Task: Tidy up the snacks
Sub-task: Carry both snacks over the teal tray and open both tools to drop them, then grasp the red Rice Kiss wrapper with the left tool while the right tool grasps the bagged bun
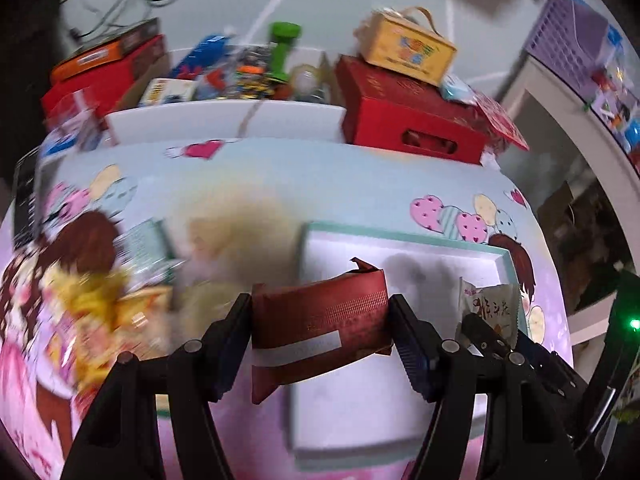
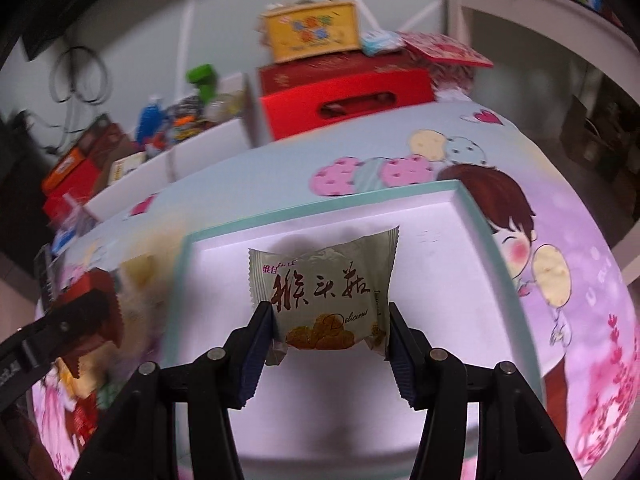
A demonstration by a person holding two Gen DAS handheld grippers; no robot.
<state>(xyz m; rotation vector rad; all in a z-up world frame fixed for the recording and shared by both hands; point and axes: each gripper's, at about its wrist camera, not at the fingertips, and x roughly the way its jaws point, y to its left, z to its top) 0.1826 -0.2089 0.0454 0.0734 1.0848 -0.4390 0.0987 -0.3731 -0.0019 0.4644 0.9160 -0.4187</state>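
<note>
My left gripper (image 1: 320, 316) is shut on a dark red snack packet (image 1: 320, 320) held above the near left part of a white tray with a teal rim (image 1: 400, 236). My right gripper (image 2: 330, 320) is shut on a pale green snack packet with brown characters (image 2: 324, 280), hanging over the same tray (image 2: 460, 208). In the left wrist view the right gripper (image 1: 496, 336) and its pale packet (image 1: 488, 300) show at the right. In the right wrist view the left gripper (image 2: 72, 324) with the red packet (image 2: 96, 304) shows at the left edge.
A blurred pile of snack packets (image 1: 92, 312) lies left of the tray on the cartoon-print tablecloth (image 1: 360, 184). At the back stand a red box (image 1: 412, 120) with a yellow handled box (image 1: 408, 48) on top, a white bin (image 1: 224, 120) of mixed items, and more red boxes (image 1: 100, 76).
</note>
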